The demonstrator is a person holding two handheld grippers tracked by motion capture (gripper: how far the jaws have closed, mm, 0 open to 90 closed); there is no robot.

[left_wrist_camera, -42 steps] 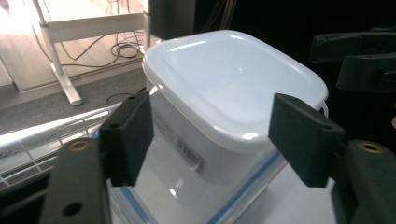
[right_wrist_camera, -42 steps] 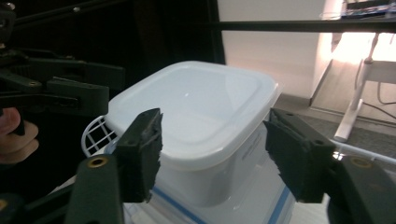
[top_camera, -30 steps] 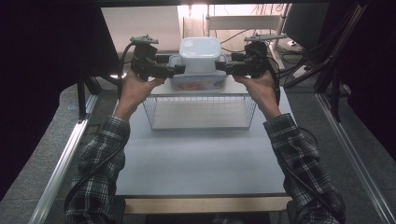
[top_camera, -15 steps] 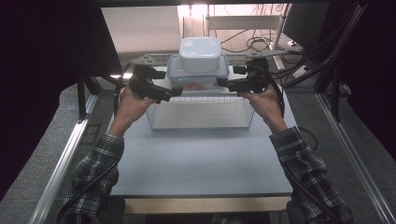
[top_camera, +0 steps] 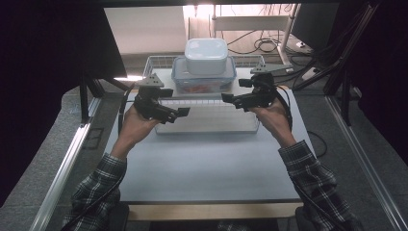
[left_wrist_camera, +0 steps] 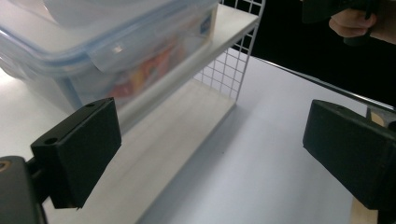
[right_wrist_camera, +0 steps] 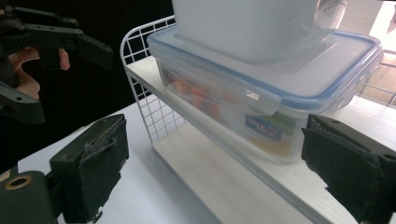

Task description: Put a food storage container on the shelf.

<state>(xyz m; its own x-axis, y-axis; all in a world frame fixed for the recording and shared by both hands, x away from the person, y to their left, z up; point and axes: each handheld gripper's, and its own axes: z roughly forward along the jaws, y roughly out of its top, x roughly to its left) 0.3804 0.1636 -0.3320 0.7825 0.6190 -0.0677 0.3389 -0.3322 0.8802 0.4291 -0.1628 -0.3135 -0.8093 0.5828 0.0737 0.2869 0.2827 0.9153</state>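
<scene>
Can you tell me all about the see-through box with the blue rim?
The clear plastic box is a rectangle with a blue-edged snap-on lid, shut by a clip flap. Red and orange things show blurrily inside, plus a blue label. It sits flat on the wire rack's top shelf, with a white tub stacked on its lid. Neither gripper touches it.

clear glossy plastic container (right_wrist_camera: pixel 261 93); white wire rack (right_wrist_camera: pixel 144 70); matt white table (top_camera: pixel 207 163).

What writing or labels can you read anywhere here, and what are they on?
Nothing is sharp enough to quote.
Blue label with pale lettering on the side wall of the clear blue-rimmed container: blurred, unreadable.
The same label seen from the left gripper view: just a blue patch, too small and blurred to read.
White tub stacked on the container: no print to be seen.
</scene>
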